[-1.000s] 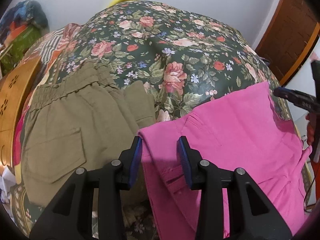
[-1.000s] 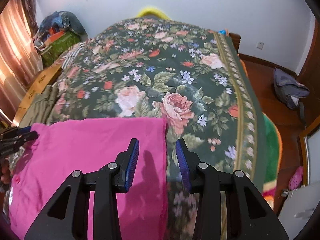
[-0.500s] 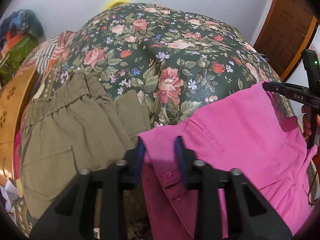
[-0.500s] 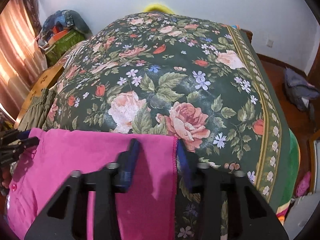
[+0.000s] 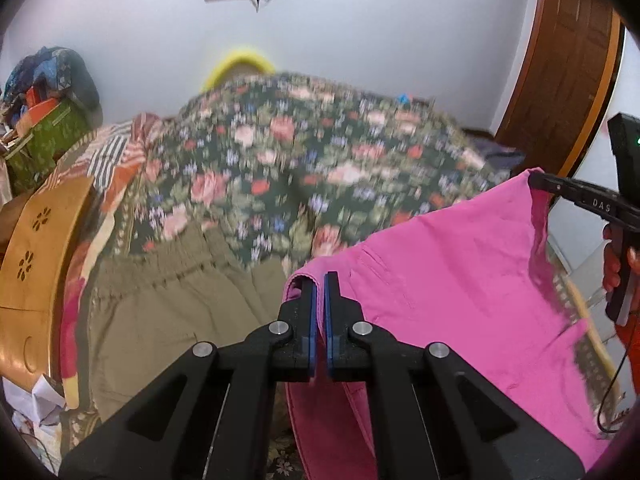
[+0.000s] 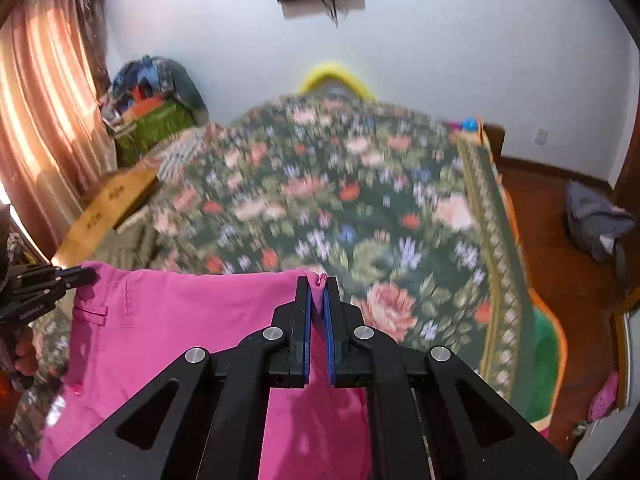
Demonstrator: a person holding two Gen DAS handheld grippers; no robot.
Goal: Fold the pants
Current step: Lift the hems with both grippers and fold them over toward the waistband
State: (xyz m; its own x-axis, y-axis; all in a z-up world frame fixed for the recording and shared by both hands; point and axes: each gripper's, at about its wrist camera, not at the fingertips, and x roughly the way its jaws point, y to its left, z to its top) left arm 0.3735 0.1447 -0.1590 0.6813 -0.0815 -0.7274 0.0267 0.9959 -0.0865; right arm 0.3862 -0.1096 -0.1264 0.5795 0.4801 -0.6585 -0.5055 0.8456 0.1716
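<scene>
From the left wrist, the left gripper (image 5: 319, 280) is clenched on a corner of the pink pants (image 5: 452, 272), which hang lifted above the floral bedspread (image 5: 288, 168). Only this view shows olive trousers (image 5: 168, 308) lying flat just beside them, and the right gripper (image 5: 534, 179) pinching the far corner, with the fingers of a hand (image 5: 612, 268) on its handle. From the right wrist, the right gripper (image 6: 317, 284) is clamped on its own corner of the pink pants (image 6: 168, 328). Here alone appear a curtain (image 6: 44, 112) and a grey bag (image 6: 596, 220) on the wooden floor (image 6: 560, 272); the left gripper (image 6: 86, 275) grips the opposite corner.
</scene>
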